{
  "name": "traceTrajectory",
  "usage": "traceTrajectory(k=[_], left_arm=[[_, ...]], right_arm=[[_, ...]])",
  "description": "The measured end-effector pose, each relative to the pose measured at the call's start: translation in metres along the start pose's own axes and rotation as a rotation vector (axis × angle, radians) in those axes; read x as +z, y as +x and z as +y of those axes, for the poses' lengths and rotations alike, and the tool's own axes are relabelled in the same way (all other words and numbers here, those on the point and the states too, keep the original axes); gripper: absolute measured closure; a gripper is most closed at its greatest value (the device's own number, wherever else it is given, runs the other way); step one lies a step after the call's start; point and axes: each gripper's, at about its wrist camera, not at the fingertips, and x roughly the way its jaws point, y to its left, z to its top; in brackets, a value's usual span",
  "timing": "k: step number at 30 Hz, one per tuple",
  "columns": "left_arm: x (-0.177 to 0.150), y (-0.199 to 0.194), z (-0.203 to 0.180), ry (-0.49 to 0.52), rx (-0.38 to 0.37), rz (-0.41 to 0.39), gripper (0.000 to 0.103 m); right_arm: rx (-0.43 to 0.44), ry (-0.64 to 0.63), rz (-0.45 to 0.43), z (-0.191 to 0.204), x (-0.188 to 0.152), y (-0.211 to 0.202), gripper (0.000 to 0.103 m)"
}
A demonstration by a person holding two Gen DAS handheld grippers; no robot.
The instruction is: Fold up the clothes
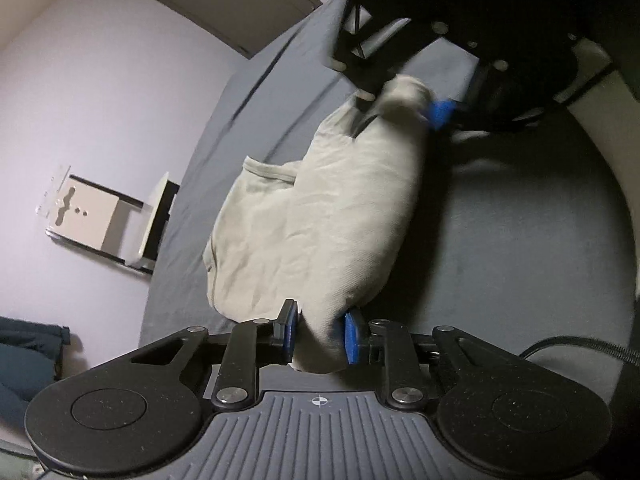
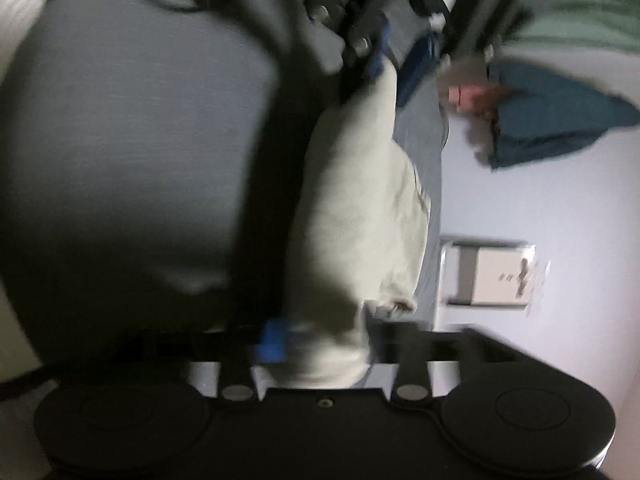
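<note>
Both hand-held grippers clamp the pale beige cotton garment (image 1: 320,216): left gripper (image 1: 320,336) on one end, right gripper (image 2: 316,344) on the other, lifting it above the grey bedsheet (image 1: 520,240). Folding well likely means keeping the held edge taut and level, then lowering both ends together.

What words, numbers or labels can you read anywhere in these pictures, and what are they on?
None can be read.
Left gripper base: only a small crosshair mark, no letters.
Clear wall holder with a beige panel: cut-out shapes and dots, no text.
Cream garment: no print or tag showing.
Right wrist view: too blurred to tell.
</note>
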Motion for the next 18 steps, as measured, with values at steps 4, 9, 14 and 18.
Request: traceTrajectory(k=[4,9,14,18], left_arm=[[-0.007,-0.025,0.004,0.024,-0.073,-0.02,0.08],[-0.005,-0.066,0.017,-0.045,-0.282,-0.053,0.08],[0.0,-0.072,0.05,-0.126,-0.41,-0.093,0.08],[-0.004,-0.042,0.086,-0.161,-0.321,-0.08,0.08]], right_arm=[[0.084,0.09,-0.059,-0.025,-0.005,-0.023,0.081],[0.375,0.238,-0.106,-0.059,-0.014,-0.06,0.081],[0.543,0.361,-0.136,-0.1,-0.02,-0.066,0.081],[0.619,0.506,-0.144,-0.141,-0.027,-0.035,0.081]])
